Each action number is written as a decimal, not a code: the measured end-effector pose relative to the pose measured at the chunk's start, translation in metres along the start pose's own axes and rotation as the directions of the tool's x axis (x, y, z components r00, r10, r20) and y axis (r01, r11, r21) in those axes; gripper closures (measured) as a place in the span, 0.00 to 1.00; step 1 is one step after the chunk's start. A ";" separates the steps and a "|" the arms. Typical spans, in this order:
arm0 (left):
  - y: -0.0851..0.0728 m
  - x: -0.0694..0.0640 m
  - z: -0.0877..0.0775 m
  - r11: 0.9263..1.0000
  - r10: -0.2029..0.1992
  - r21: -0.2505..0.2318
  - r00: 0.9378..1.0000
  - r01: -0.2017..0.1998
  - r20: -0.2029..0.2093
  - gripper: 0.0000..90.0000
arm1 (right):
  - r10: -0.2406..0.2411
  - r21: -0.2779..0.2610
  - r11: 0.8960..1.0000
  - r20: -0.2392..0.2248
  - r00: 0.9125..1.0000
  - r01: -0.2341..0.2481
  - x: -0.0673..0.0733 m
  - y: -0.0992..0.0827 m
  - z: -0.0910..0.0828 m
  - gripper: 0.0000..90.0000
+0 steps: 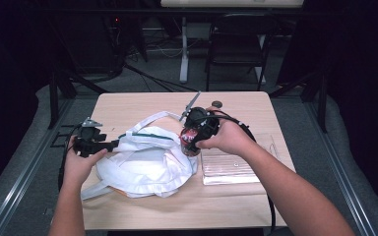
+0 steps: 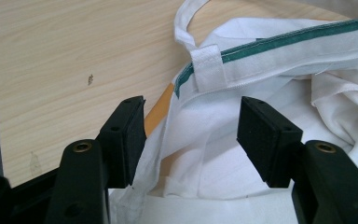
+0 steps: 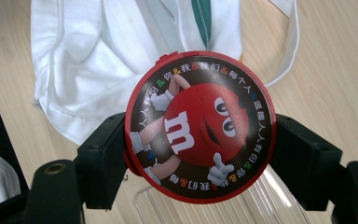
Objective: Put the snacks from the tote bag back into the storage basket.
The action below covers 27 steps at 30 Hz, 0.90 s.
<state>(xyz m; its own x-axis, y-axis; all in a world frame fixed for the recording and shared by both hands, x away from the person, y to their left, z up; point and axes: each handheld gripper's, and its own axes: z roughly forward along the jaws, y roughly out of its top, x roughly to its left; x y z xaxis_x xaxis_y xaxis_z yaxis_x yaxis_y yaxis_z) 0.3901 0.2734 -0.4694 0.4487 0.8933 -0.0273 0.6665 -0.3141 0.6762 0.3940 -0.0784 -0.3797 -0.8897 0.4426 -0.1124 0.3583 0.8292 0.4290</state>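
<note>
Clamping the red-lidded candy jar (image 3: 199,125), right tongs (image 3: 198,154) reveal its cartoon lid.

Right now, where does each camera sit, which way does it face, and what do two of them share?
High view: above the person's side, facing forward and down on the pale wooden table; both forearms show.
Left gripper view: on the left tool, facing the white cloth bag with green trim; open jaws.
Right gripper view: on the right tool, clamping the round red candy tin.
All share the bag.

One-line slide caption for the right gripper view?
Right tongs clamp a round red-lidded candy container above the white cloth bag.
</note>
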 end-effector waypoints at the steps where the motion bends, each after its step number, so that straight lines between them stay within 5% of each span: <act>1: 0.000 0.000 0.001 1.000 -0.001 -0.011 1.000 0.001 -0.007 0.47 | 0.003 0.001 1.000 0.002 1.000 -0.003 -0.001 -0.003 -0.001 0.28; 27: -0.001 0.001 0.000 1.000 -0.008 0.003 1.000 0.008 -0.009 0.47 | 0.081 0.002 0.997 0.047 0.996 -0.082 -0.029 -0.054 -0.008 0.28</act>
<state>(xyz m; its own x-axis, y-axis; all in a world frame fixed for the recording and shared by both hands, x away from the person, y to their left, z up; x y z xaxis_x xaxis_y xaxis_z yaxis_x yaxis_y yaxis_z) 0.3899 0.2744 -0.4705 0.4380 0.8986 -0.0257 0.6719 -0.3083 0.6734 0.3985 -0.1389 -0.3928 -0.8433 0.5242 -0.1189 0.4302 0.7908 0.4353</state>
